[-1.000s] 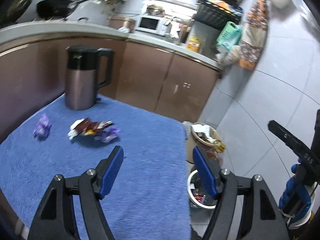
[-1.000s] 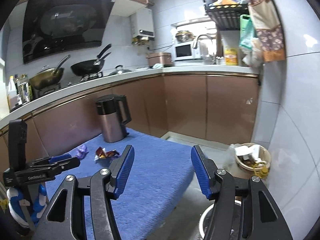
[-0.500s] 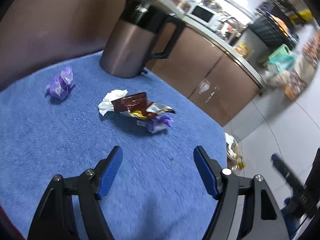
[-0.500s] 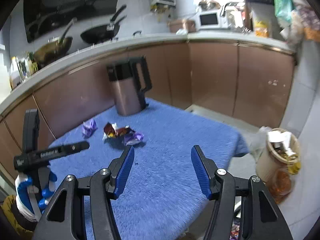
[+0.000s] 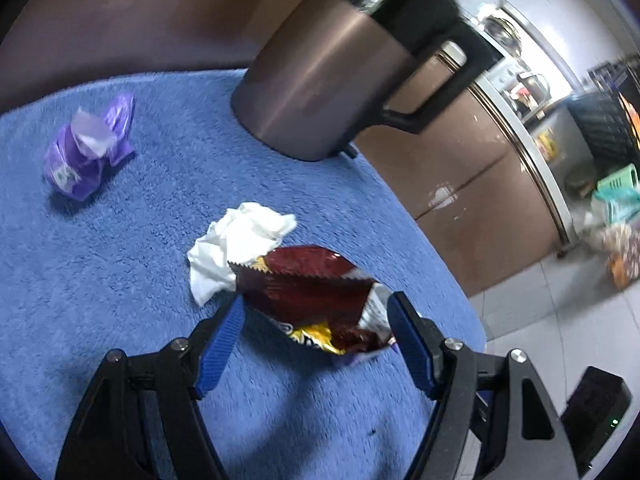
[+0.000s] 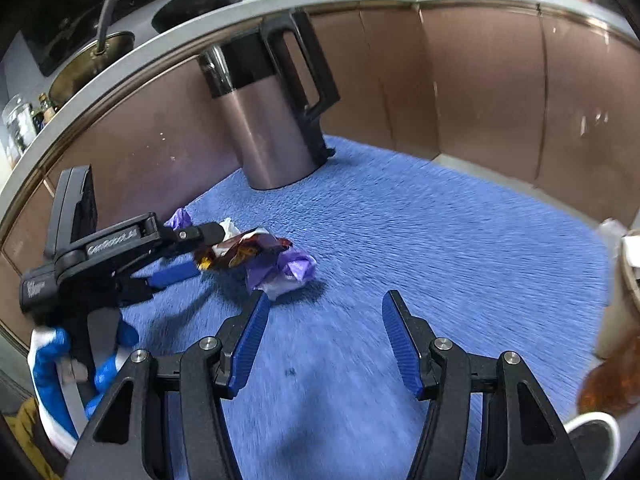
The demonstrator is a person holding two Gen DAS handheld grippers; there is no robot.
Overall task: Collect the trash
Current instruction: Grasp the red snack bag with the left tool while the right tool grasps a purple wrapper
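On left tool (image 6: 196, 252): "GenRobot.AI" lettering

The left tool (image 5: 314, 318) reaches low toward the far left with its blue fingers (image 5: 222, 340) spread wide; the right tool (image 6: 322, 340) hovers nearer, jaws equally wide apart
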